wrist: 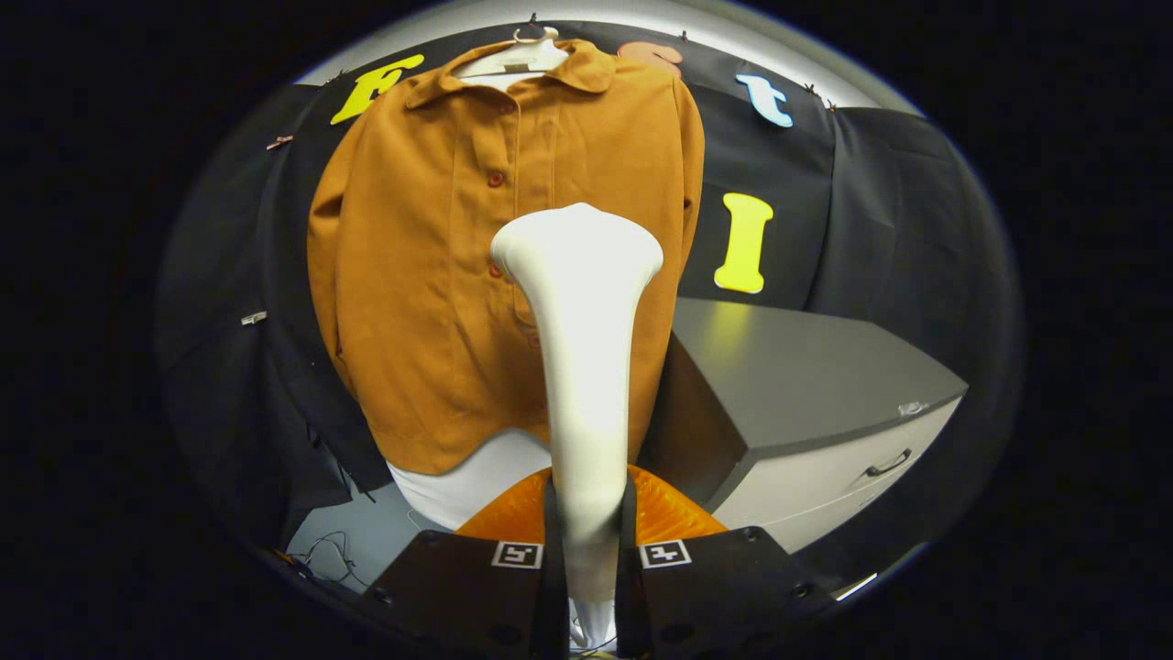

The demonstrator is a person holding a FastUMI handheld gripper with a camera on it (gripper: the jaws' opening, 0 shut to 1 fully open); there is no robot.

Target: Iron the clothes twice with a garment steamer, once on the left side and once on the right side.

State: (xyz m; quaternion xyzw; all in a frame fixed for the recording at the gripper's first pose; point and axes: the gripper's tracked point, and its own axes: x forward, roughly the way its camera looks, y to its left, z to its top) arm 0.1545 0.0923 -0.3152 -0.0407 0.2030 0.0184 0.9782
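Note:
An orange-brown button-up shirt (431,266) hangs on a hanger (531,38) against the black cloth wall, over a white garment (467,481) whose hem shows below it. My gripper (586,541) is shut on the white garment steamer (582,339), both fingers pressing its narrow handle. The steamer stands upright between the fingers, and its wide head (577,243) sits in front of the shirt's button placket at mid-chest. Whether the head touches the cloth I cannot tell. An orange translucent part (660,513) shows at the steamer's base, just behind the fingers.
A grey cabinet (806,385) with a white drawer front and a dark handle (887,465) stands just right of the shirt, close to the steamer. Thin cables (330,550) lie on the pale floor below the shirt's left side.

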